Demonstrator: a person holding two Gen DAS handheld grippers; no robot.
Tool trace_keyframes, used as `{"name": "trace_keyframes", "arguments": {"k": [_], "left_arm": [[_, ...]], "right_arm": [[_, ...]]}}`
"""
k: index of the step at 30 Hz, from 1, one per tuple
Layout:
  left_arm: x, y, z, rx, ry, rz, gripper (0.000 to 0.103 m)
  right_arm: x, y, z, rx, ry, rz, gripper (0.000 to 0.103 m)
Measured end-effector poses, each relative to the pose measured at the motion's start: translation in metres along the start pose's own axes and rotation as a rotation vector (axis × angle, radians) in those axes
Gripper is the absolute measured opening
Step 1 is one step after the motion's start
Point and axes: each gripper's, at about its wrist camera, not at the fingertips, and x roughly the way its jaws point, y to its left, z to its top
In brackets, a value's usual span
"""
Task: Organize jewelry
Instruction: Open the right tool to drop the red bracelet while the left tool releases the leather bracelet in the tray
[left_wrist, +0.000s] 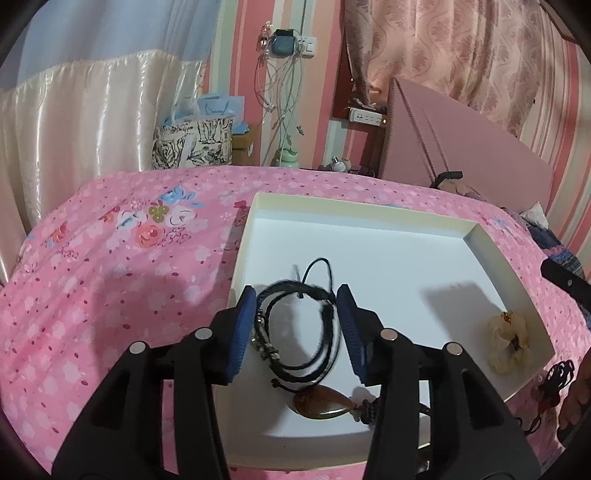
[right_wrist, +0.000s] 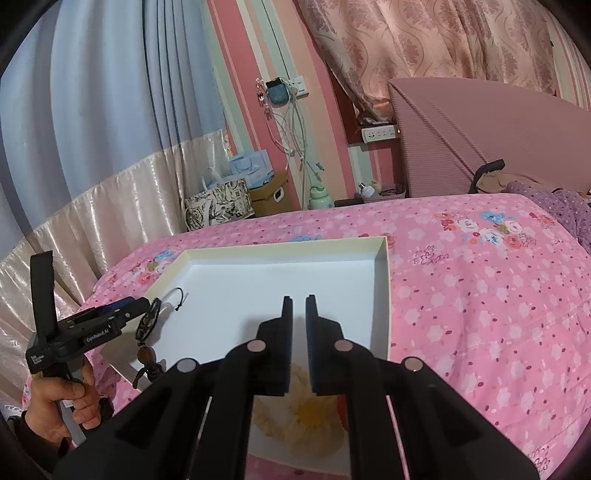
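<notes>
A shallow white box (left_wrist: 369, 206) lies on the pink floral bedspread. My left gripper (left_wrist: 297, 297) is open over its near left part; a black braided cord bracelet (left_wrist: 295, 332) with metal beads is blurred between the blue pads (left_wrist: 245, 325), seemingly loose. A brown teardrop pendant (left_wrist: 325, 404) on a dark cord lies below it. A cream flower piece (left_wrist: 508, 341) lies at the box's right side. In the right wrist view, my right gripper (right_wrist: 299, 299) is nearly shut and empty above the box (right_wrist: 384, 295), over a cream flower with a yellow centre (right_wrist: 306, 417). The left gripper (right_wrist: 122, 314) shows at left.
A dark red and black corded piece (left_wrist: 554, 384) lies on the bedspread (left_wrist: 110, 295) just outside the box's right edge. A pink headboard (right_wrist: 480, 140), a patterned bag (right_wrist: 218, 206) and hanging cables (right_wrist: 291, 129) stand beyond the bed.
</notes>
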Motion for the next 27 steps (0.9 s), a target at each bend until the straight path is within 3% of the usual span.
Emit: {"name": "trace_keyframes", "arguments": {"k": [2, 4, 12, 16, 23, 27], "left_arm": [[-0.002, -0.001, 0.0, 0.007, -0.006, 0.003, 0.046], [-0.004, -0.001, 0.0, 0.005, -0.011, 0.004, 0.048], [-0.024, 0.0, 0.001, -0.022, -0.052, -0.01, 0.052], [-0.043, 0.0, 0.003, -0.035, -0.104, 0.002, 0.056], [-0.051, -0.008, 0.006, -0.004, -0.112, 0.018, 0.061], [-0.06, -0.011, 0.008, 0.008, -0.14, 0.02, 0.065]], "right_arm": [[0.0, 0.0, -0.002, -0.006, 0.004, -0.001, 0.013], [-0.001, 0.0, -0.003, -0.007, -0.002, -0.009, 0.049], [-0.008, 0.0, -0.002, -0.025, -0.029, -0.049, 0.051], [-0.008, -0.002, -0.001, -0.023, -0.03, -0.062, 0.058], [-0.016, 0.0, 0.002, -0.042, -0.05, -0.107, 0.071], [-0.039, -0.004, 0.014, -0.032, -0.128, -0.121, 0.078]]}}
